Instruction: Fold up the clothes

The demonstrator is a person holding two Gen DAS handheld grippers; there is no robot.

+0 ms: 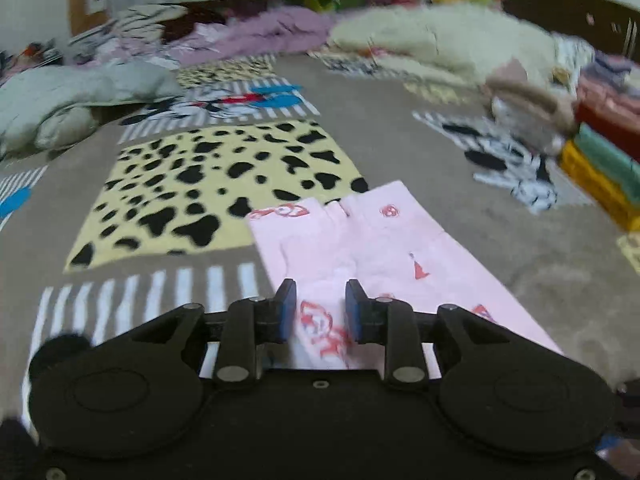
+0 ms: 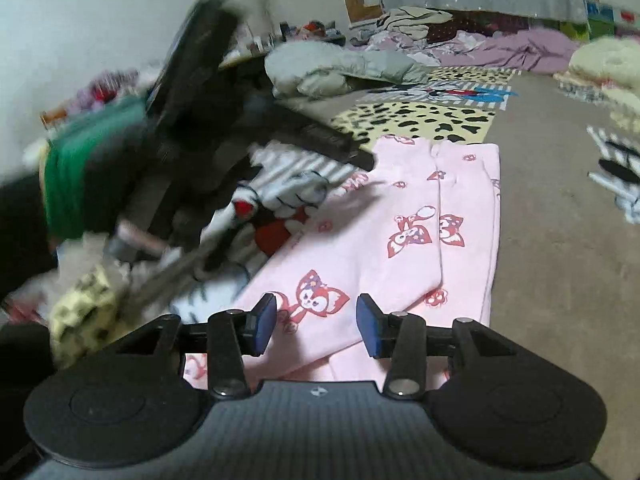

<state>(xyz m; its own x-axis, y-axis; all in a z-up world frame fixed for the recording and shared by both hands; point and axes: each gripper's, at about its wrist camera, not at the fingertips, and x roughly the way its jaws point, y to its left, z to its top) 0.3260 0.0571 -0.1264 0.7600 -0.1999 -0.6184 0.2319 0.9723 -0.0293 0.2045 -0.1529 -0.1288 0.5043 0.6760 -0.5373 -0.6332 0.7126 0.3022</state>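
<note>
Both views are lit by soft, even indoor light of middling brightness, with no hard shadows and no glare. Fisheye bending is strong: the corners go dark and straight lines curve toward the edges. The left wrist view is slightly soft overall, with motion smear along the upper right, where the cream bedding (image 1: 440, 36) blurs. In the right wrist view, the dark shape (image 2: 192, 80) at upper left is heavily streaked (its outline unreadable), while the lower centre stays fairly sharp.
</note>
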